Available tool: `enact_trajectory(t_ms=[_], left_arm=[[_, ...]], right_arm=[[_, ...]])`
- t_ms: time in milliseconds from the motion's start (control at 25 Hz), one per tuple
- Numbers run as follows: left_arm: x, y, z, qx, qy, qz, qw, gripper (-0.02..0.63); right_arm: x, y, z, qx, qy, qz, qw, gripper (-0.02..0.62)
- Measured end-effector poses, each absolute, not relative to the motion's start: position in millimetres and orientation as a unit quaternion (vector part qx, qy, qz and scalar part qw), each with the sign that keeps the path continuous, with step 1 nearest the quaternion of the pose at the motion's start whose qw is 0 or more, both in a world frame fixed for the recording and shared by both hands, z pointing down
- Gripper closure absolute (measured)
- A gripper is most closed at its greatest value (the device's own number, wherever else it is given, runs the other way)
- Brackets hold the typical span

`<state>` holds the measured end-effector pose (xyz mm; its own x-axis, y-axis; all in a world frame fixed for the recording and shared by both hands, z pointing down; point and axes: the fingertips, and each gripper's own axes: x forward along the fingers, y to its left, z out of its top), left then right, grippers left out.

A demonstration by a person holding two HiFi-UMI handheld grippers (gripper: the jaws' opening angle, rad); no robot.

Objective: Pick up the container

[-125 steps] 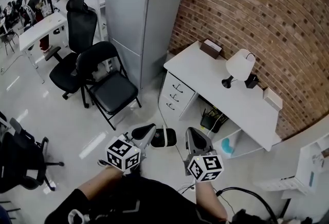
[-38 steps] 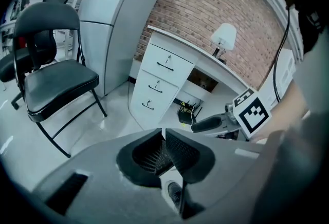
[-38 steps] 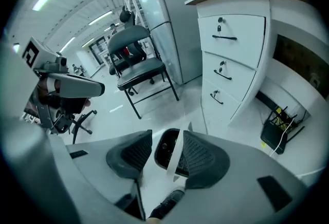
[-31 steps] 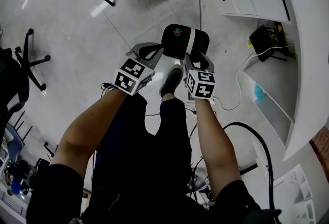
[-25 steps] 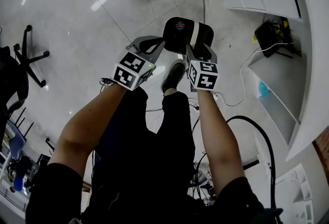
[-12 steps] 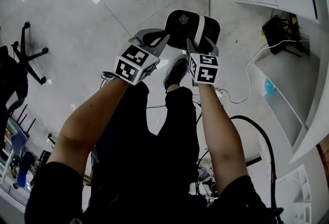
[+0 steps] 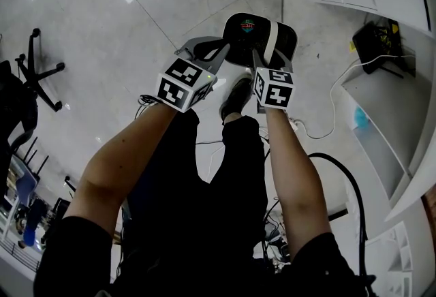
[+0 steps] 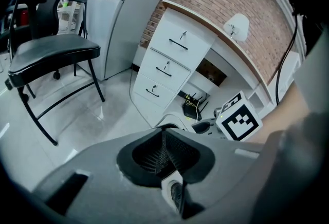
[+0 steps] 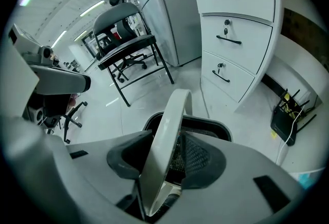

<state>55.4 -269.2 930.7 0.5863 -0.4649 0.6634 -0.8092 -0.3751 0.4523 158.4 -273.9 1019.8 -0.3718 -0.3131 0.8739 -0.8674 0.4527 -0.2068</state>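
Right gripper (image 9: 174, 155): jaws clamped on the white handle (image 9: 174, 110), which stands upright between them.
Container (image 7: 244, 42): black, hanging under that handle over the tiled floor (image 7: 102, 30); seemingly off it, though the head view is unclear.
Left gripper (image 8: 164, 155): jaws pressed together, nothing between; just beside the container's left side.
Surroundings: white drawer unit (image 9: 239, 28), black folding chair (image 8: 51, 56).

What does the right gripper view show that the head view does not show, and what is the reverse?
Only the right gripper view: the refrigerator, and the jaws of the right gripper clamped on the white handle. Only the head view: the person's forearms and a black shoe. Both: the black container, that handle and the white drawers.
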Motion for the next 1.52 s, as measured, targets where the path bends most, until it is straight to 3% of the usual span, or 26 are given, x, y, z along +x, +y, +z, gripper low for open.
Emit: enact_trajectory(t_ms=[120,400,960,1520], left_arm=[[55.8,-268.9,931.6,0.797,-0.400,0.217,0.397,0.592],[52.1,-261.8,928.5,0.796,-0.400,0.215,0.401,0.592],[32.6,-250.3,882.0,0.806,-0.393,0.204,0.393,0.592],[42.1,-244.2,744.8,0.818,-0.400,0.170,0.376,0.593]], right_arm=[[161.4,-274.8,1024.1,0.403,-0.742,0.351,0.404,0.496],[179.8,-277.4,1027.1,0.462,-0.691,0.386,0.400,0.554],[179.6,-260.6,976.2,0.478,-0.686,0.386,0.389,0.558],[180.3,-259.6,835.5,0.486,-0.705,0.384,0.346,0.558]])
